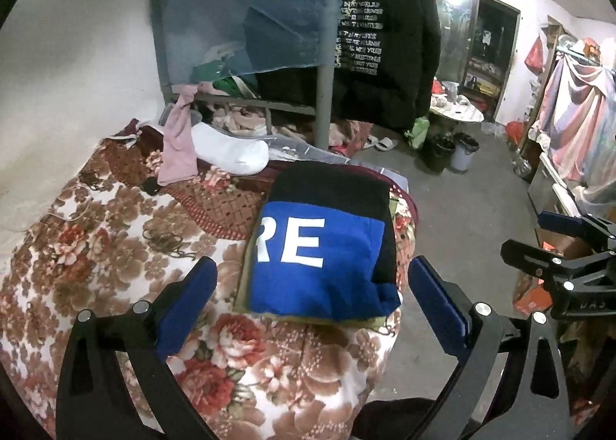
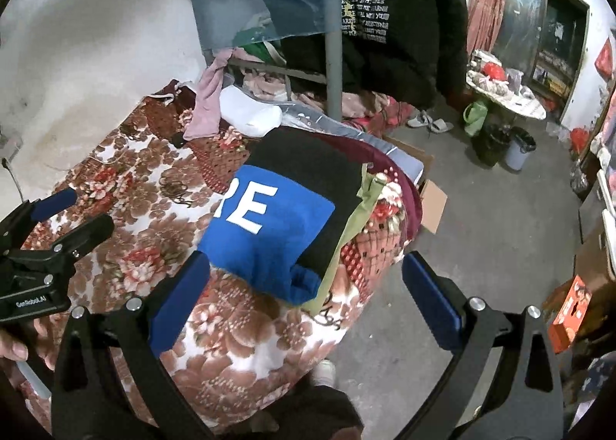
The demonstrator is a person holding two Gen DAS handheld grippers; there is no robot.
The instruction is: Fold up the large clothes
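A folded black and blue garment (image 1: 323, 247) with white letters "RE" lies as a compact rectangle on the floral bed cover (image 1: 115, 247), near the bed's right edge. It also shows in the right wrist view (image 2: 285, 216). My left gripper (image 1: 312, 297) is open and empty, held above the garment's near edge. My right gripper (image 2: 308, 293) is open and empty, above the garment's near corner and the bed edge. The right gripper shows at the right of the left wrist view (image 1: 569, 247); the left gripper shows at the left of the right wrist view (image 2: 65, 216).
A white pillow (image 1: 231, 151) and pink cloth (image 1: 179, 147) lie at the bed's far end. A bunk frame post (image 1: 325, 93) with a hanging black printed jacket (image 1: 389, 39) stands behind. Concrete floor (image 1: 462, 216), bins (image 1: 466, 157) and a round table (image 1: 458, 112) are to the right.
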